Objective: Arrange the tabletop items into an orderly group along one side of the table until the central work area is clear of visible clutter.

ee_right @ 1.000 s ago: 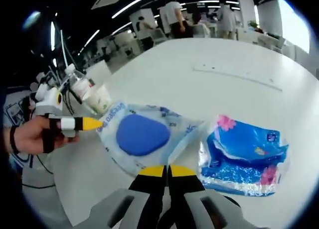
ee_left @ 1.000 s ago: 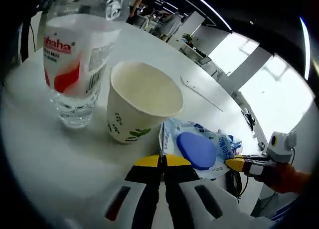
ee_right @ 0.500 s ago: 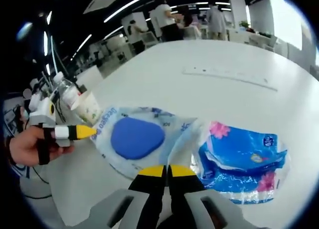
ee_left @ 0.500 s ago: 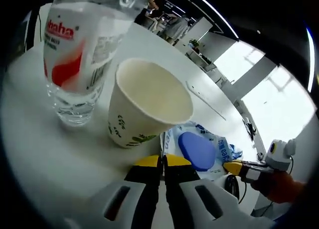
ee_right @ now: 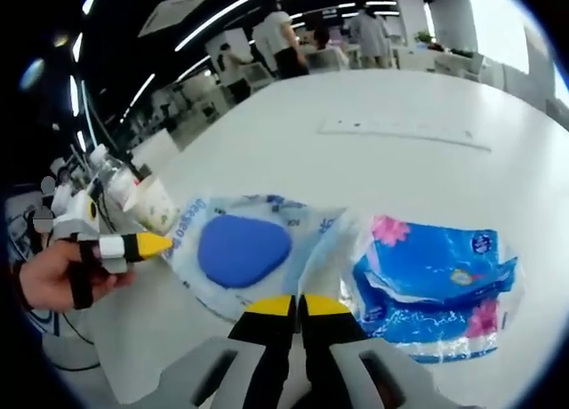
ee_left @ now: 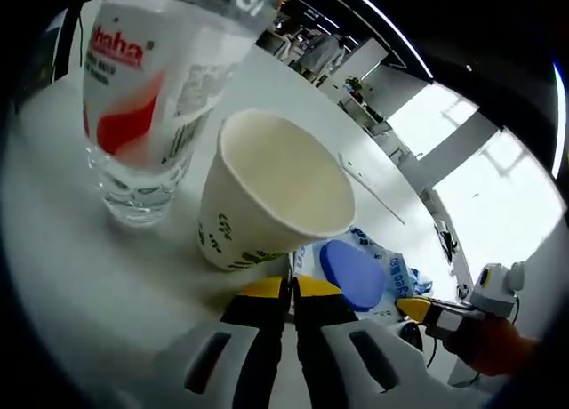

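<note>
Both hand-held grippers, left (ee_left: 291,287) and right (ee_right: 289,304), pinched closed, empty, beside wipes pack (ee_right: 242,252).

Upright cup (ee_left: 271,191), bottle (ee_left: 151,98), wipes pack (ee_right: 244,249), tissue pack (ee_right: 436,280).

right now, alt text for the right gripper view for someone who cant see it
Two packets lie side by side on a white table: a wet wipes pack with a blue lid and a blue tissue pack. The shut right gripper points between them, with the left gripper at the wipes' far edge.
</note>
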Demonstrator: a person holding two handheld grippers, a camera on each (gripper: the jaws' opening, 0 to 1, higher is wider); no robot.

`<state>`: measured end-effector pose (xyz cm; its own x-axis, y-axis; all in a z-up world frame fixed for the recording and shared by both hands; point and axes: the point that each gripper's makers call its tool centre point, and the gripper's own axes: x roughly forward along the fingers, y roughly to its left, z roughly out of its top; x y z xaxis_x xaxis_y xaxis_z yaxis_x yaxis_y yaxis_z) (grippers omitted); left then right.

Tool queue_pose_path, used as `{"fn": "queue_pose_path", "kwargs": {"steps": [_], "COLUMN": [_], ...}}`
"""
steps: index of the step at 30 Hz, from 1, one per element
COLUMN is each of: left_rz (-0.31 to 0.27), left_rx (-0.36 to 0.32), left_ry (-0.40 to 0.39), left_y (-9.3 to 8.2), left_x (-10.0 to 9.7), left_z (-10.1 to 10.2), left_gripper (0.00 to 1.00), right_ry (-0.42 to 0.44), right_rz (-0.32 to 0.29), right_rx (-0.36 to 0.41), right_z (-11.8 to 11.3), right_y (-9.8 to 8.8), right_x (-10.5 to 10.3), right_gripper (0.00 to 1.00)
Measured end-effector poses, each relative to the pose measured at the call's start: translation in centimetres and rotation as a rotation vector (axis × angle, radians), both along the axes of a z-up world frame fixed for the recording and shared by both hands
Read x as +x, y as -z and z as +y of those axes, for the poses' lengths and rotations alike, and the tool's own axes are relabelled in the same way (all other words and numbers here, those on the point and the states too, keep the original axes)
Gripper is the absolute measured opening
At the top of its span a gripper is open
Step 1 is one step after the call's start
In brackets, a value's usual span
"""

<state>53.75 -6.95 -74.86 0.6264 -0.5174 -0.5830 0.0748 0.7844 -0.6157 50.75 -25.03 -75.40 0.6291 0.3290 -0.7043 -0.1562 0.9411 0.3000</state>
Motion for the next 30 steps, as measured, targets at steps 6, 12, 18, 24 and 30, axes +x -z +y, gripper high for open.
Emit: {"fn": "queue_pose_path", "kwargs": {"steps": [6, 12, 18, 24, 30], "left_rz": [0.008, 0.013, 0.011, 0.000, 0.002], "left_rx": [-0.011, -0.011, -0.012, 0.048, 0.053], "left_ry": [-0.023, -0.031, -0.035, 0.036, 0.082], "left_y": [-0.1, -0.2, -0.5, 0.0, 0.6], "left_x": [0.1, -0.5, -1.6, -4.2, -6.2], "left_z": [0.4, 1.3, 1.7, 1.4, -0.2], "left_gripper": [0.02, 0.09, 0.09, 0.09, 0.09], "right_ry": [0.016, 0.025, 0.032, 0.054, 0.062], "right_rz": [0.007, 0.018, 0.021, 0.012, -0.001], "right_rx": [0.006, 0.013, 0.018, 0.033, 0.033], "right_z": [-0.1, -0.3, -0.3, -0.6, -1.2], "right_y": [0.1, 0.1, -0.2, -0.9, -1.4], "right_x": [-0.4, -0.8, -1.6, -2.5, -3.6], "right_gripper": [0.04, 0.09, 0.12, 0.13, 0.14]}}
